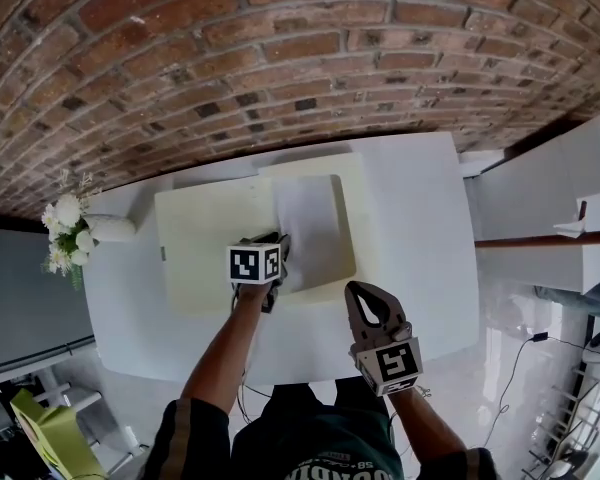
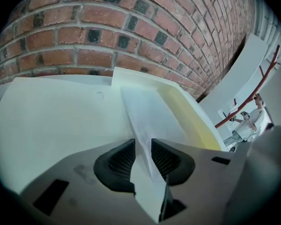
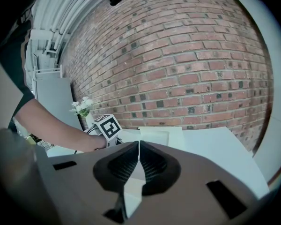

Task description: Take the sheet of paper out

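Brick wall (image 1: 280, 48) behind, white table (image 1: 420, 228) against it. Cream folder (image 1: 200, 238) lies open mid-table. Sheet of paper (image 1: 315, 233) sits on folder's right half, edges inside the folder's. Left gripper (image 2: 143, 158) at folder's fold, near edge: jaws apart, sheet's corner running between them, not pinched. Right gripper (image 1: 358, 293) off folder's near-right corner, jaws together, empty. Bare tabletop right of folder; flowers (image 1: 68, 230) left of it.
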The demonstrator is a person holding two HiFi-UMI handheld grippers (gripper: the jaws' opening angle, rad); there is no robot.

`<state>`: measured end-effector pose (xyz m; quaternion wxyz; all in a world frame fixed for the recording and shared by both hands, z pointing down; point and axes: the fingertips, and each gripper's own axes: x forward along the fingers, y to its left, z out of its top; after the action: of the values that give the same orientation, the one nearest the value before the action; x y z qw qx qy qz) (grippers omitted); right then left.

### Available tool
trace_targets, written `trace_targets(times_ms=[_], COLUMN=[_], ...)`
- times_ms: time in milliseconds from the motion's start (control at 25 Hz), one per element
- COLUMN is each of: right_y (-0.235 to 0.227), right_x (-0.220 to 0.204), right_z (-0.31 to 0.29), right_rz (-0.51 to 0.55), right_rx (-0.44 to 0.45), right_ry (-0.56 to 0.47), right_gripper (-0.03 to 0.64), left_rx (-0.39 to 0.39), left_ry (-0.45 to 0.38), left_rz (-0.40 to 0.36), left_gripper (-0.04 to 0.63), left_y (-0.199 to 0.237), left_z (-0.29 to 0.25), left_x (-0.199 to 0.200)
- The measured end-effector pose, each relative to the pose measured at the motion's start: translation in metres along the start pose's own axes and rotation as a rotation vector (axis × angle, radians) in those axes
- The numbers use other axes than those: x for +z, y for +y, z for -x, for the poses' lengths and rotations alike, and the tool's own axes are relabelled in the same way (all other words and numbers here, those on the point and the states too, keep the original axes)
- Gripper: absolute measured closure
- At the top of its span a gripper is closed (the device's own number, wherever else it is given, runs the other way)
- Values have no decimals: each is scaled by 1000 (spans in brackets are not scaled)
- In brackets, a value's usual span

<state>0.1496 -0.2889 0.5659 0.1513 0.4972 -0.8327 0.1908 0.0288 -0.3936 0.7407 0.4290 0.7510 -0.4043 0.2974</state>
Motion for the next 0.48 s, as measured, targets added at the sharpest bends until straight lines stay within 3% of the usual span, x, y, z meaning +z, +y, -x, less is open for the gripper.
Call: trace_targets(times_ms=[480], right_y=[-7], right_x=[-6], right_z=[4], right_rz=[-13], right_rx=[2], right_ry=[5], right_gripper=[546], left_rx=[53], left_ry=[25], left_rz=[-15], left_gripper=[526], left_y=[3], left_z=[-8], left_x=[-1])
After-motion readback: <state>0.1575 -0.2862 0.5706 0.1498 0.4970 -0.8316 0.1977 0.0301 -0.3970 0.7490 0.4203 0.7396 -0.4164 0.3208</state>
